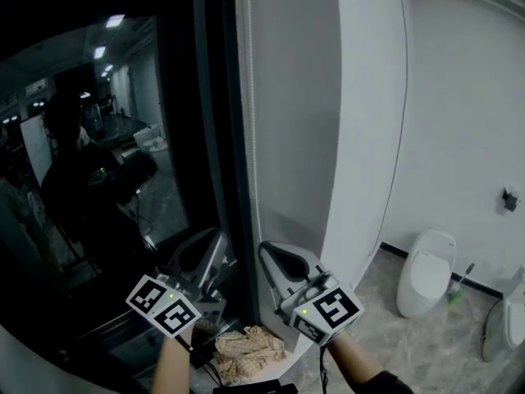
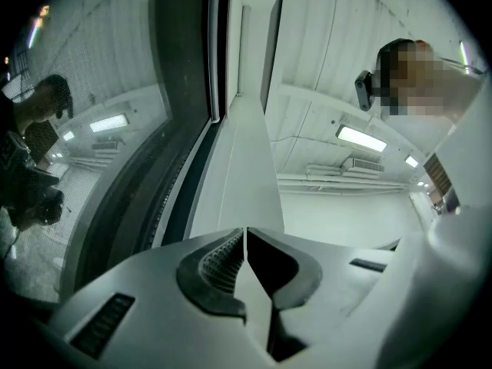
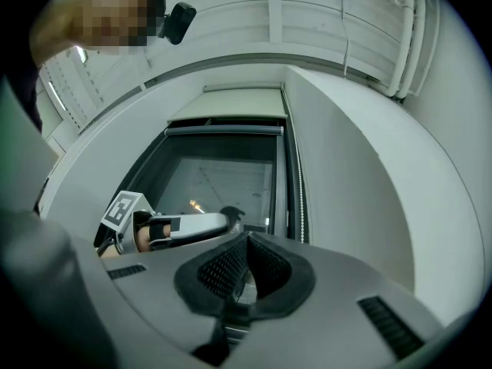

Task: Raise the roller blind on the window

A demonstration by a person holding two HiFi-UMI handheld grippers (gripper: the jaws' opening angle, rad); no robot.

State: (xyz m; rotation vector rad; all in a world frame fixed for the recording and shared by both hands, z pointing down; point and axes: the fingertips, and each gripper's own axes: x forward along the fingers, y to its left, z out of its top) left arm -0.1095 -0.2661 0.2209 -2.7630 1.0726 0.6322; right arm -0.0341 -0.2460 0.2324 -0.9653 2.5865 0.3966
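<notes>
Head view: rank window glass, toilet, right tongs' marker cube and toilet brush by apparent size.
1. Window glass, largest.
2. Toilet and right marker cube look about alike; the cube is far nearer the camera, so left unranked.
3. Toilet brush, smallest.

Bead chain point(image 1: 251, 97) squeezed between window frame point(image 1: 218, 138) and wall point(image 1: 295, 138)

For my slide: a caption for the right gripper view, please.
Shut right claw aimed at the window, roller blind near its top.
</notes>
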